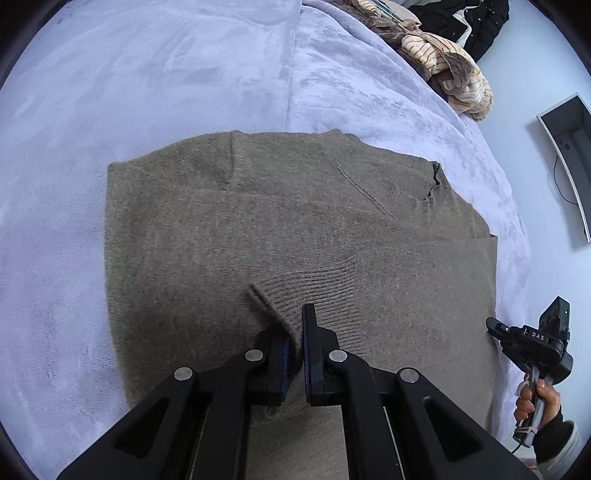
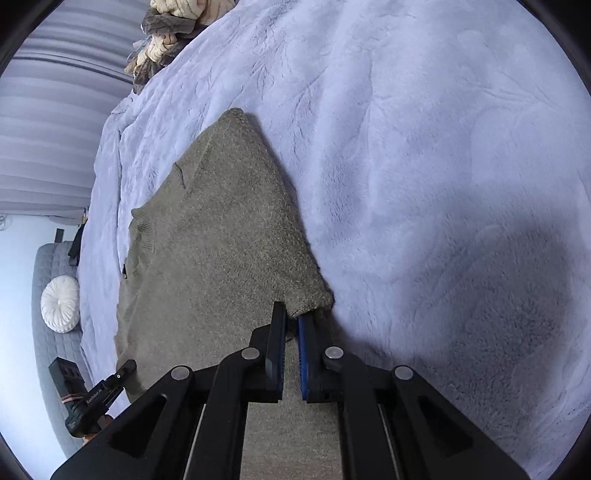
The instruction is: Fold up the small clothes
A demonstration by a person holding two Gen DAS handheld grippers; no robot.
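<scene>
An olive-brown knitted sweater [image 1: 258, 229] lies flat on a lavender plush blanket [image 1: 147, 74], its sleeves folded in over the body. My left gripper [image 1: 295, 322] is shut on the ribbed cuff [image 1: 295, 291] of a sleeve that lies across the sweater's middle. At the sweater's right edge, a hand holds my right gripper [image 1: 494, 326]. In the right wrist view that gripper [image 2: 291, 314] is shut on a corner of the sweater [image 2: 306, 299], with the fabric pinched between its pads. The left gripper [image 2: 127, 367] shows at the lower left there, over the sweater's far edge.
A heap of beige striped and brown clothes [image 1: 450, 74] and a black garment [image 1: 476, 22] lie at the far end of the bed. A screen [image 1: 569, 166] hangs on the wall. Beside the bed stands a grey quilted seat [image 2: 48, 266] with a round white cushion [image 2: 61, 302].
</scene>
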